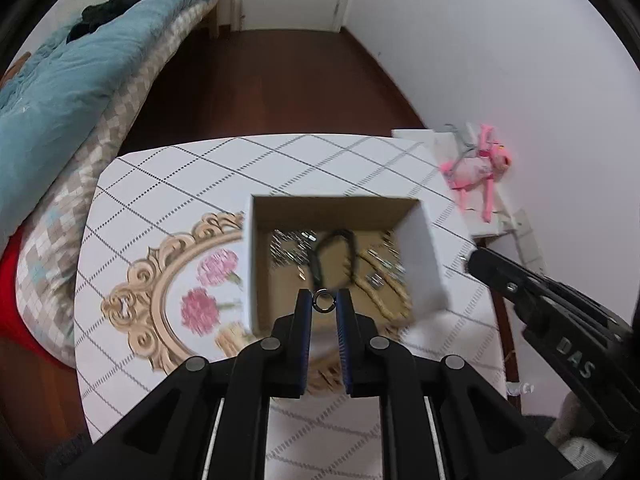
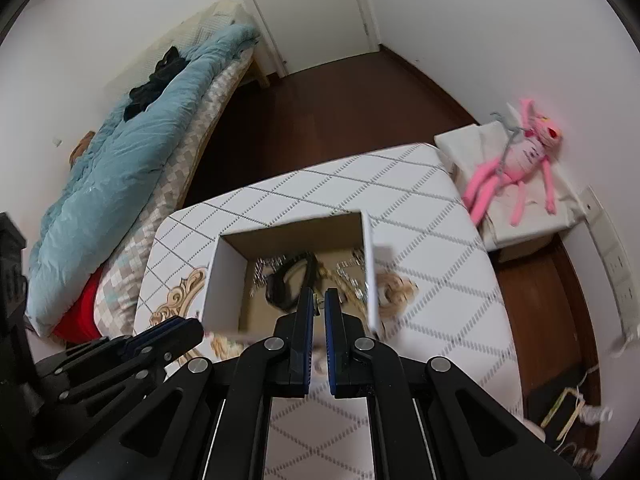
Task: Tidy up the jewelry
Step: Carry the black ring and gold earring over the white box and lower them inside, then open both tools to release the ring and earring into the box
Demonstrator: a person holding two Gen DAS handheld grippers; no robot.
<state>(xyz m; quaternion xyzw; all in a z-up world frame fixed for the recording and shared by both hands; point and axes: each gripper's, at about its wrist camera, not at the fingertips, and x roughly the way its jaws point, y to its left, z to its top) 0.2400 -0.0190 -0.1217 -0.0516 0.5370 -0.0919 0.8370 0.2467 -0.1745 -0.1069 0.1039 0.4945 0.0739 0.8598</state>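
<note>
A ring [image 1: 322,300] is held between the tips of the left tongs [image 1: 323,303], above the box [image 1: 424,264] on the counter [image 1: 168,176]. The right tongs [image 2: 319,304] are narrowed, something small glimpsed between them; the jewelry [image 2: 348,276] lies at 12 o'clock.

Counted: one box [image 1: 424,256] on one table [image 1: 168,176]; one ring [image 1: 323,300]; one black strap [image 1: 320,256] in the box. Loose jewelry there blurred, number indeterminable. One pink plush [image 2: 520,160]. One bed [image 2: 120,184].
</note>
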